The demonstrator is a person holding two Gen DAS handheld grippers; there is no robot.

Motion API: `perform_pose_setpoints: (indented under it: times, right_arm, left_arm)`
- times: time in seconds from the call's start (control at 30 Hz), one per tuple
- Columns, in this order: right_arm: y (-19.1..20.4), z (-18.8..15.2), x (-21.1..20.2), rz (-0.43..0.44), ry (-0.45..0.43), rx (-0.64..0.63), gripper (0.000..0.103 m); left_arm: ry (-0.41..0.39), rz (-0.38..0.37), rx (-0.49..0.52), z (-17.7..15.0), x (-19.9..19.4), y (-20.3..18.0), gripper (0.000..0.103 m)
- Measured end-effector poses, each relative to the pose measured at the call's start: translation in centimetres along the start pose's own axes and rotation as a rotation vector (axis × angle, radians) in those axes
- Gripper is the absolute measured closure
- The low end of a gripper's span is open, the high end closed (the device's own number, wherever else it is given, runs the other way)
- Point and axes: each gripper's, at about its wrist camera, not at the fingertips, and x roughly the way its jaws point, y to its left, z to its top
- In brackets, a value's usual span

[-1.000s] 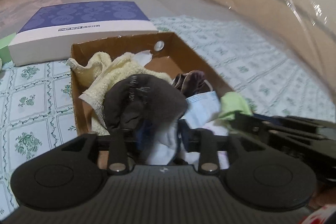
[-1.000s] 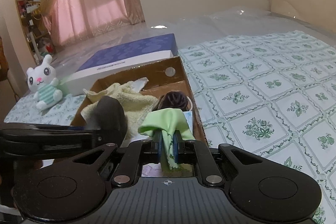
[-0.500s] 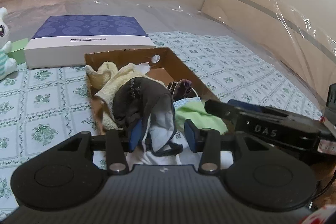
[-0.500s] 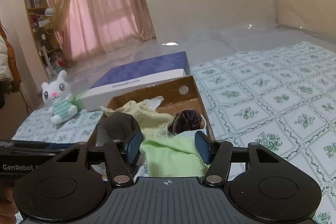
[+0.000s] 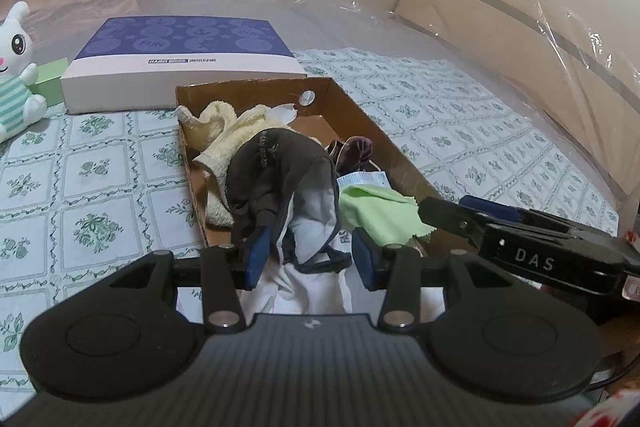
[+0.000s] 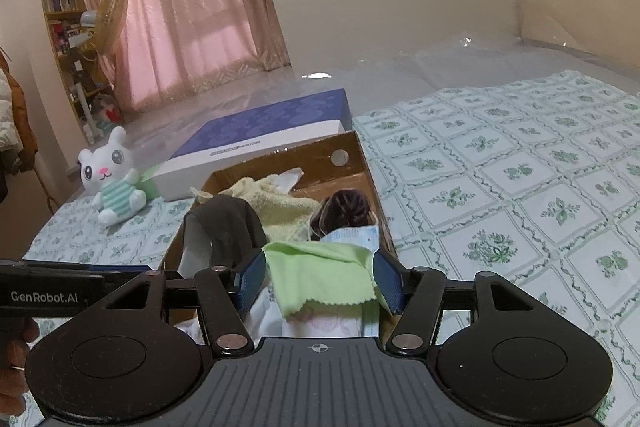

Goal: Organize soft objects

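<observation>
A brown cardboard box (image 5: 360,115) (image 6: 352,151) on the bed holds soft things: a yellow towel (image 5: 236,131) (image 6: 280,203), a dark grey mask (image 5: 276,167) (image 6: 232,227), a dark brown scrunchie (image 5: 356,151) (image 6: 344,207), a blue face mask (image 5: 364,181) (image 6: 352,237) and a green cloth (image 5: 376,213) (image 6: 324,275). My left gripper (image 5: 308,259) is open just behind the grey mask. My right gripper (image 6: 320,283) is open with the green cloth lying loose between its fingers.
A blue and white flat box (image 5: 180,67) (image 6: 260,139) lies behind the cardboard box. A white plush bunny (image 5: 16,75) (image 6: 112,179) sits at the left beside a green block (image 5: 50,87). The floral sheet (image 6: 520,187) spreads to the right.
Both grippers have opened: the left let go of the grey mask, the right let go of the green cloth. Both have drawn back from the box.
</observation>
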Motion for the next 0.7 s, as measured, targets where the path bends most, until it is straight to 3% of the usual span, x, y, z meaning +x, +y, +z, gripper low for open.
perform_pose_setpoints:
  times: [0.3, 0.7]
  right_arm:
    - [0.8, -0.3, -2.8, -0.006, -0.008, 0.001, 0.043]
    - [4.2, -1.4, -9.9, 0.0, -0.037, 0.008, 0.037]
  left_arm:
    - [-0.017, 0.015, 0.002, -0.6, -2.4, -0.6, 0.062]
    - [-0.094, 0.104, 0.011, -2.9, -10.9, -1.2, 0.057]
